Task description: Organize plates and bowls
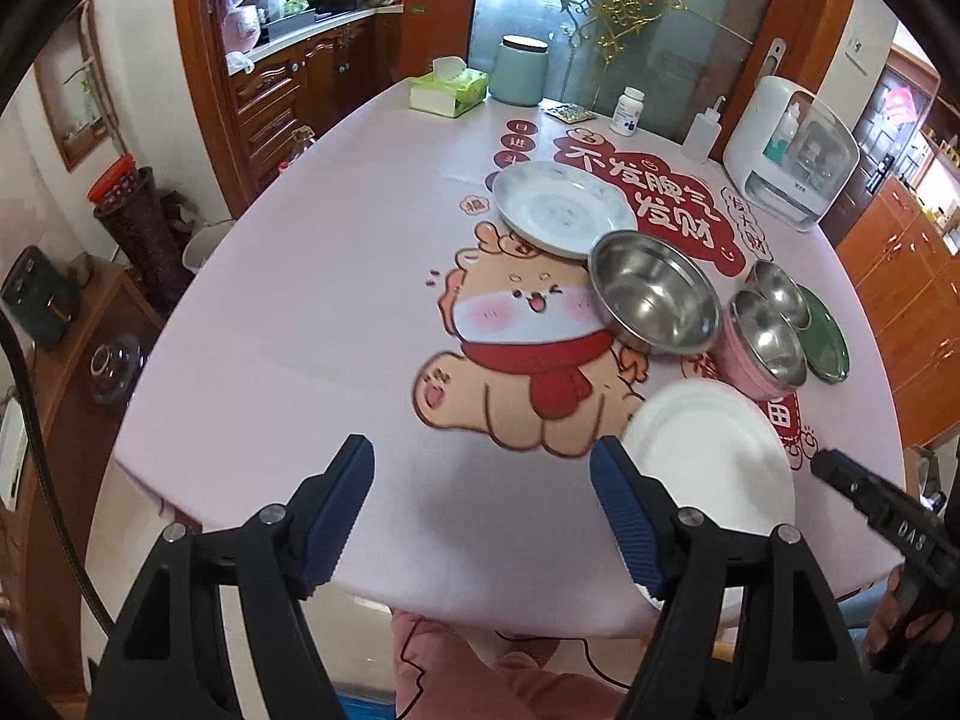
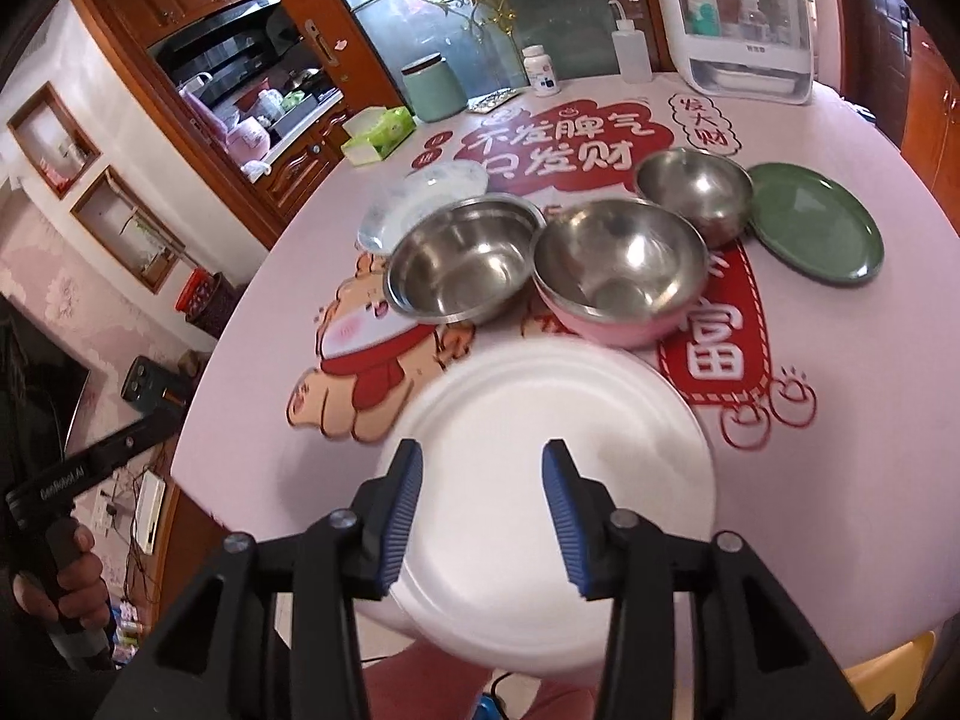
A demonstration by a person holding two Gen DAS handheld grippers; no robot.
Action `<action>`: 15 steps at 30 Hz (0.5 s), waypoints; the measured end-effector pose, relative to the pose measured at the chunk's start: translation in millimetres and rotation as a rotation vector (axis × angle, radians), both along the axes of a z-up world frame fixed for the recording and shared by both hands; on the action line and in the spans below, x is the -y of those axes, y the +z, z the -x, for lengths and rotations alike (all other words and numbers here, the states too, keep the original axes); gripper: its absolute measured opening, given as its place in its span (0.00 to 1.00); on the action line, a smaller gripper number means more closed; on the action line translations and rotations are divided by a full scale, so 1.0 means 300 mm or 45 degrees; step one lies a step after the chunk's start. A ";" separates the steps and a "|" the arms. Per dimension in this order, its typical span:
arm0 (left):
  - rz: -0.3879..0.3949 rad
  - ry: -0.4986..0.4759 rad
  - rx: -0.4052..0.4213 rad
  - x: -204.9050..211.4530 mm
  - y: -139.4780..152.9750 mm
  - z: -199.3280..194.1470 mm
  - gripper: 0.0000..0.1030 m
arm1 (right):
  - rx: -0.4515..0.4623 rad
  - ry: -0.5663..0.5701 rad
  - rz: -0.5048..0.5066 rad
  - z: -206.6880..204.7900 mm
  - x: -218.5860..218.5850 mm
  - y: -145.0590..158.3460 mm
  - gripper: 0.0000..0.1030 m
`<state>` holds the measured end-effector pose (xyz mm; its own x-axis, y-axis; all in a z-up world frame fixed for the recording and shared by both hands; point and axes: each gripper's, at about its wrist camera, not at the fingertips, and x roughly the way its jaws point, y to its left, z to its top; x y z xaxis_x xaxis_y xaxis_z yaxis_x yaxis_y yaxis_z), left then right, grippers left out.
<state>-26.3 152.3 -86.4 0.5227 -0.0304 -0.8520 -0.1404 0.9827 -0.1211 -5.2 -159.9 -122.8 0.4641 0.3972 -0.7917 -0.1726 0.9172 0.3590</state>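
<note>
A white plate [image 2: 558,420] lies at the table's near edge and seems to overhang it a little. My right gripper [image 2: 483,456] hovers over its near half, open, its blue pads apart and not pressing on the rim. Behind the plate stand a large steel bowl [image 2: 462,264], a pink bowl with a steel inside [image 2: 618,270] and a small steel bowl [image 2: 696,192]. A green plate [image 2: 816,222] lies at the right and a marbled white plate [image 2: 420,198] at the back left. My left gripper [image 1: 483,456] is open over bare cloth, left of the white plate [image 1: 708,456].
A pink cartoon tablecloth [image 1: 300,300] covers the round table. Along its far side stand a tissue box [image 1: 447,90], a teal jar [image 1: 519,69], a pill bottle [image 1: 629,111], a squeeze bottle [image 1: 702,132] and a white appliance [image 1: 786,156]. Wooden cabinets flank both sides.
</note>
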 end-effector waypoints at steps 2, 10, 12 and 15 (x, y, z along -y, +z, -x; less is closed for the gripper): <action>0.011 -0.017 -0.008 -0.038 -0.005 -0.032 0.72 | 0.001 -0.021 -0.007 -0.032 -0.038 0.012 0.41; 0.021 -0.115 -0.047 -0.181 -0.026 -0.174 0.72 | 0.024 -0.118 -0.056 -0.139 -0.175 0.058 0.47; 0.024 -0.148 -0.044 -0.220 -0.023 -0.210 0.72 | 0.027 -0.140 -0.063 -0.158 -0.204 0.066 0.48; 0.031 -0.202 -0.052 -0.269 -0.025 -0.262 0.75 | 0.013 -0.183 -0.080 -0.194 -0.238 0.079 0.49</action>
<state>52.3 233.2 -94.0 0.4748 -0.1310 -0.8703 0.0112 0.9897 -0.1428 53.0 -88.3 -99.0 0.5274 0.3745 -0.7626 -0.0449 0.9086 0.4152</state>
